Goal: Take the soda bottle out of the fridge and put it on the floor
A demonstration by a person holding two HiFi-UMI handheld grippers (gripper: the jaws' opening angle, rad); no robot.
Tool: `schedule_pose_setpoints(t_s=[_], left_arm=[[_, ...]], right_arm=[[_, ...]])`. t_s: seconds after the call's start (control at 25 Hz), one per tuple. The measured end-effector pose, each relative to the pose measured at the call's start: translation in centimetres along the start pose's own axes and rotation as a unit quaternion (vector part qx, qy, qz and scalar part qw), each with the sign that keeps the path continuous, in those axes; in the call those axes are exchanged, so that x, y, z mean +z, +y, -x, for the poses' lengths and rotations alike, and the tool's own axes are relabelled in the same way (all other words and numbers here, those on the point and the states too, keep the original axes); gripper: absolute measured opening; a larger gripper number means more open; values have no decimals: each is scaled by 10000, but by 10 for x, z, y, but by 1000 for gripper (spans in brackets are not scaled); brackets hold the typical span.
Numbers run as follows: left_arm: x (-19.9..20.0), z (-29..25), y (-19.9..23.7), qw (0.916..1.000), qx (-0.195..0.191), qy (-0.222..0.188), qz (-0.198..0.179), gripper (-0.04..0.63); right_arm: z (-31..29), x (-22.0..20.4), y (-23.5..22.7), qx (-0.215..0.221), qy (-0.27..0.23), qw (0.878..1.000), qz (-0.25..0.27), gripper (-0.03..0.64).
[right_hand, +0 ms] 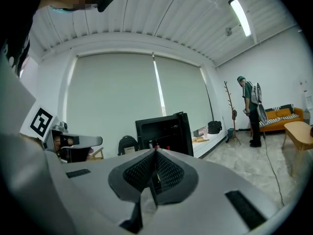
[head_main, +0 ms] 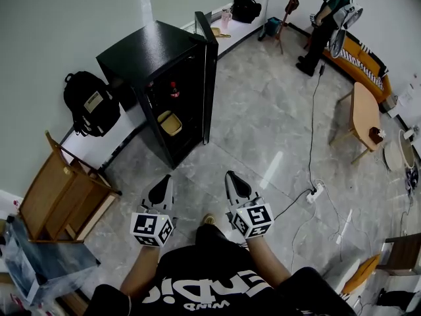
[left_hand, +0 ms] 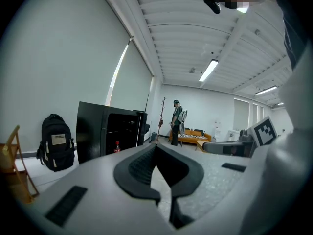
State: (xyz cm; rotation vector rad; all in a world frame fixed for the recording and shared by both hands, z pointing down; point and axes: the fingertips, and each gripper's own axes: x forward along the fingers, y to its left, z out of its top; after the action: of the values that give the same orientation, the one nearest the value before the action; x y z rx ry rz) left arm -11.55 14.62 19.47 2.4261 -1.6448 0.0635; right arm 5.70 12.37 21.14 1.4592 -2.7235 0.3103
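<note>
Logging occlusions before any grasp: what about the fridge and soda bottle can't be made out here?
Head view: soda bottle too small, label unreadable; fridge interior largely dark.
Left gripper view: bottle's base hidden behind fingers of the left gripper.
Right gripper view: lower fridge shelves hidden behind fingers of the right gripper; bottle tiny.
</note>
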Motion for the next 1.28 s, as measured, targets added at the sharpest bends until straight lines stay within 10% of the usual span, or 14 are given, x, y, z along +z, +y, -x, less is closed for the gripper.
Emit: schedule_pose_setpoints(t_s=[1.28], left_arm=[[38, -207, 129, 9996, 227, 95, 104, 6]], right_arm=[[-239, 37, -82, 493, 150, 9986, -154, 23]])
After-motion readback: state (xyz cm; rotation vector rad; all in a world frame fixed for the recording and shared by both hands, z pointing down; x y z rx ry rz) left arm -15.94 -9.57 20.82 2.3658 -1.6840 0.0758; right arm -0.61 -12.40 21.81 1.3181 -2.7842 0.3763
